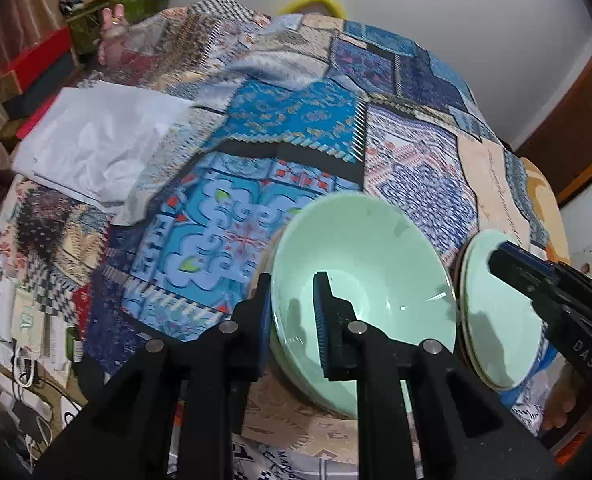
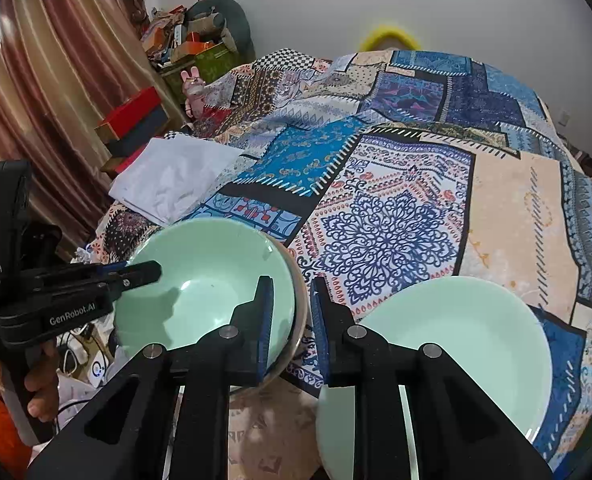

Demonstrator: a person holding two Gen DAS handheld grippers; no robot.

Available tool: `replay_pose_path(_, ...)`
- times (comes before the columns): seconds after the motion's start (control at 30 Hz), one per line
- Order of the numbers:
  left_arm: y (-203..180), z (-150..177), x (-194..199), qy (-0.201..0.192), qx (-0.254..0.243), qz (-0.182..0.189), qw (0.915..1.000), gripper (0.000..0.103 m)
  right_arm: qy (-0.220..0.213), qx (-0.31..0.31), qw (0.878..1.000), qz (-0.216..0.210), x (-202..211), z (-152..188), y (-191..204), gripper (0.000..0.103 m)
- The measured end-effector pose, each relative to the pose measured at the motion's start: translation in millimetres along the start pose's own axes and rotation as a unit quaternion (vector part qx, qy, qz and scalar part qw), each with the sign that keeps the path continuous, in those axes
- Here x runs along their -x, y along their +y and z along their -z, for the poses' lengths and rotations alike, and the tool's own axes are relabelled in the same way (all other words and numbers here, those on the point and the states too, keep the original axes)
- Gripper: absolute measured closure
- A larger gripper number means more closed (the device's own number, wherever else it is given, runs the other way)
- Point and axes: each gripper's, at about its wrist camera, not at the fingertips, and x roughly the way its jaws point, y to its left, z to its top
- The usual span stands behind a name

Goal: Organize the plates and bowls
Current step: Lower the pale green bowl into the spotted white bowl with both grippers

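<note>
A pale green bowl (image 1: 368,248) sits on the patchwork cover, apparently nested in another bowl whose rim shows beneath it. My left gripper (image 1: 293,312) is shut on its near rim, one finger outside the wall and one inside. In the right wrist view that left gripper (image 2: 155,270) reaches over the far side of the bowl (image 2: 199,280). My right gripper (image 2: 291,316) hovers over the bowl's other edge, jaws slightly apart with the rim seen in the gap but not pressed. A pale green plate (image 2: 456,340) lies just right of the bowl. In the left wrist view the right gripper (image 1: 496,256) hangs above the plate (image 1: 496,332).
The patchwork bedcover (image 2: 396,200) spreads behind the dishes. A folded white cloth (image 2: 175,176) lies at the back left. Boxes and clutter (image 2: 135,120) stand by the curtain. Cables and small items (image 1: 23,368) lie off the near left edge. A hand (image 2: 39,392) holds the left gripper.
</note>
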Motion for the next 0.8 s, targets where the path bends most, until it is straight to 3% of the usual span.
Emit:
replay_pose_path(0.03,1.7,-0.6,4.9,-0.009,-0.001,-0.001,1.0,0.085,-0.002,0.002,1.0,0.002,0.7,0.0,0.2,0.078)
replay_pose_path(0.1,5.0,-2.0,12.3,-0.02,0.003,0.003,0.9998,0.083,-0.009,0.005,1.0,0.011,3.8,-0.1,0.8,0.06)
replay_pose_path(0.2,11.3,-3.1,21.6,-0.034,0.011,0.006,0.9993,0.071,-0.024,0.014,0.999,0.025,7.5,-0.6,3.4,0.052)
replay_pose_path(0.53,14.3,18.3,11.1,-0.02,-0.007,0.007,0.9998,0.055,0.006,0.004,1.0,-0.012,-13.3,7.8,3.8,0.046)
replay_pose_path(0.8,24.6,28.9,-9.9,0.007,0.011,0.028,0.9995,0.052,0.043,-0.007,0.998,-0.04,-36.8,17.1,5.6,0.046)
